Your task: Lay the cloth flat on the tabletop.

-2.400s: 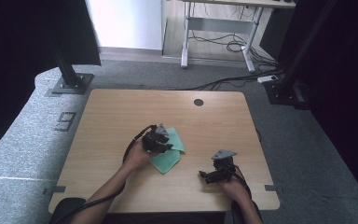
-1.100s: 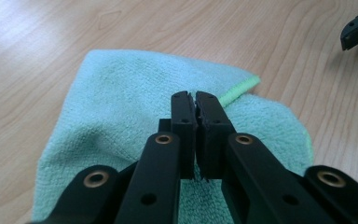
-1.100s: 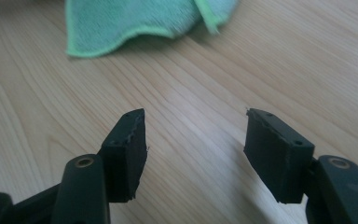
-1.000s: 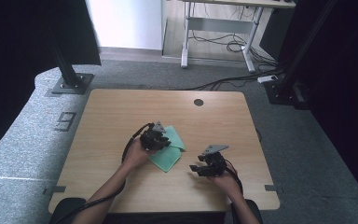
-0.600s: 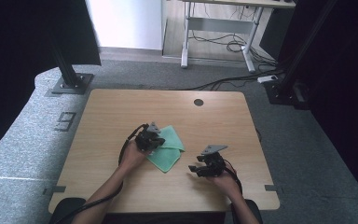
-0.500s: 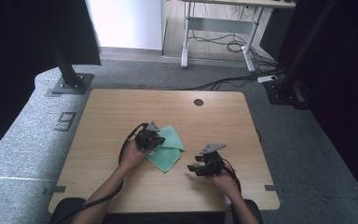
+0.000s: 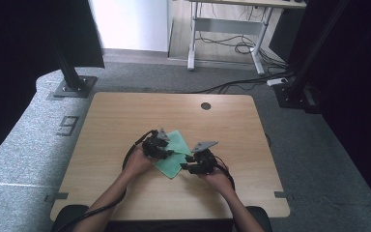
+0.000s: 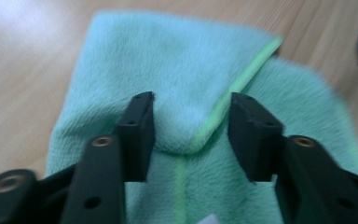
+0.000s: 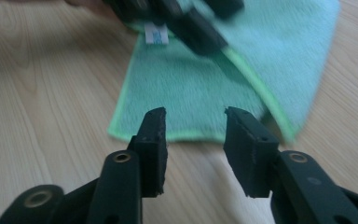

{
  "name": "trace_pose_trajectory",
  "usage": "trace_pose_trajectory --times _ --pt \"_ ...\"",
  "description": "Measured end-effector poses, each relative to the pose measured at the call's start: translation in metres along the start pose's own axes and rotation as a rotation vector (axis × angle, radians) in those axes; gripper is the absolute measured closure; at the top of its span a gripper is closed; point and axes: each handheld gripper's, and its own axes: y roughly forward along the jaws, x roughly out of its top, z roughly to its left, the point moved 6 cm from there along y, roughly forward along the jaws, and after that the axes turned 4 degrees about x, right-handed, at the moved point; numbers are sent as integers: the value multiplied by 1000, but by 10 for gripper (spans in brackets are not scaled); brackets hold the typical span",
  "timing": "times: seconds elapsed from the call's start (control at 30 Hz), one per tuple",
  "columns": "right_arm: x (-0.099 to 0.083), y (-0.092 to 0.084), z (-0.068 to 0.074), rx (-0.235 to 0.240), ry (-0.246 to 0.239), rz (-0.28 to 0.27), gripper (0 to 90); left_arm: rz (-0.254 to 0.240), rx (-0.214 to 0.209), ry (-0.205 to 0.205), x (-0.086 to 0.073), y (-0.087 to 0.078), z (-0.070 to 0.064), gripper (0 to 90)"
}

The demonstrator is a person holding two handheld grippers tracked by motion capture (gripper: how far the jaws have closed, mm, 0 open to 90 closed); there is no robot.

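- The green cloth lies partly folded on the wooden counter, near the person's edge.
- Left gripper sits right over the folded flap. Its jaws have just been opening and are now spread, the flap's edge between them, not pinched.
- Right gripper is just beside the cloth's near edge. Its jaws have just been closing but still stand apart over bare wood.

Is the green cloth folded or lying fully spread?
Folded. In the left gripper view, one layer of the green cloth lies over another, its lighter hem crossing the lower layer diagonally.
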Motion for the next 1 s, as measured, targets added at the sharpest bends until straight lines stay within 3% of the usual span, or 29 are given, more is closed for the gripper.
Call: trace_pose_trajectory --times 0.1,0.17,0.37,0.4,0.47,0.8,1.0 --pt "5 11 1 3 -3 12 642 -22 -24 -61 0 0 5 756" --pt "6 19 2 4 -8 28 654 -32 -33 -80 1 -1 7 812" --pt "-2 36 2 -6 -20 88 645 -68 -38 -105 6 -10 12 824" --pt "-3 36 2 -7 -15 77 644 -76 -35 -108 8 -12 13 825" --pt "-4 35 2 -2 -2 72 644 -91 -27 -120 10 -16 17 829" --pt "-11 26 4 -33 -59 92 641 -139 39 -172 13 -35 40 835" --pt "-18 18 -1 -31 -46 89 642 -151 66 -200 11 -46 54 835"
